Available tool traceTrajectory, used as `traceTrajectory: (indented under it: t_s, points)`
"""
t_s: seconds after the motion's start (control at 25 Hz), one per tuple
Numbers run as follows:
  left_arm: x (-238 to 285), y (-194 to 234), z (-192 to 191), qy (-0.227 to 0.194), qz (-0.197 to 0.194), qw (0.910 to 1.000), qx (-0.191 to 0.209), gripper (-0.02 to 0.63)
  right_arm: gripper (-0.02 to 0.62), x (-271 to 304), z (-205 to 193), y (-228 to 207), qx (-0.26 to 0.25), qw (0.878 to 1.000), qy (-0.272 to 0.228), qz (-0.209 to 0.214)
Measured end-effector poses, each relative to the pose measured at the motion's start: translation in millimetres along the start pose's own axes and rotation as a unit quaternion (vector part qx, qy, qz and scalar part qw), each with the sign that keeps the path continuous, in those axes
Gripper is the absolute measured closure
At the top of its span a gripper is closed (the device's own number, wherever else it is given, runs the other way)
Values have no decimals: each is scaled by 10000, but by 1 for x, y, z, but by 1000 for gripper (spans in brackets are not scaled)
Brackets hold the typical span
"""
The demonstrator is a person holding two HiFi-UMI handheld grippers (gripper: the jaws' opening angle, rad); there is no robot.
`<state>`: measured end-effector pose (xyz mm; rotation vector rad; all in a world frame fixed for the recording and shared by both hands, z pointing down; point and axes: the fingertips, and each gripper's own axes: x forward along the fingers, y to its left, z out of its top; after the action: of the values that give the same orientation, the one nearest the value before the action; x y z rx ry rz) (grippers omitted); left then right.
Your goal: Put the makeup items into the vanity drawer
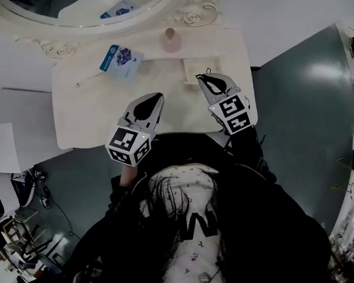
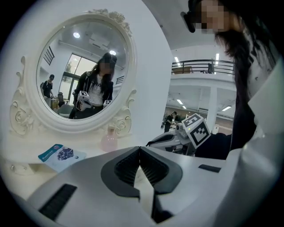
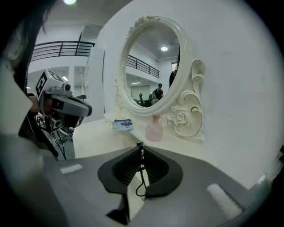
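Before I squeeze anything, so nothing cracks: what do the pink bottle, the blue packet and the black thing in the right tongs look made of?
Pink bottle: translucent, smooth; glass or hard plastic. Blue packet: flat, glossy printed film, likely plastic or foil. Black loop pinched in the shut right tongs: thin, bent like wire, possibly metal.

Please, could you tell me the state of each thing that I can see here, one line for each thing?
left tool: shut, nothing between its jaws.
right tool: shut on a thin black wire.
pink bottle: upright, at the back of the tabletop.
blue packet: lying flat.
thin stick: lying flat, left of the packet.
small white tray: open on top; contents cannot be told.
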<state>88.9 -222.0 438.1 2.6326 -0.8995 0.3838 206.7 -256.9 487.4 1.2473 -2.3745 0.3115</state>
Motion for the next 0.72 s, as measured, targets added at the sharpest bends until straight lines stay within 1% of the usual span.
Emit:
traceTrajectory:
  t_s: [0.16, 0.28, 0.36, 0.52, 0.72]
  points:
    - [-4, -1, -4, -27, 209, 9997, -80, 606, 563, 17, -5, -8, -336, 9988, 205, 300]
    - [-5, -2, -7, -51, 294, 9995, -125, 606, 563, 31, -12, -14, -684, 9954, 430, 517]
    - [-5, -3, -8, -82, 331, 9993, -149, 606, 563, 41, -17, -17, -822, 9928, 562, 666]
    - [-6, -2, -11, -145, 414, 9988, -196, 606, 563, 59, -33, -20, -1009, 9866, 878, 938]
    - [-7, 0, -13, -129, 461, 9986, -237, 607, 563, 75, -57, -21, -1006, 9801, 1281, 1134]
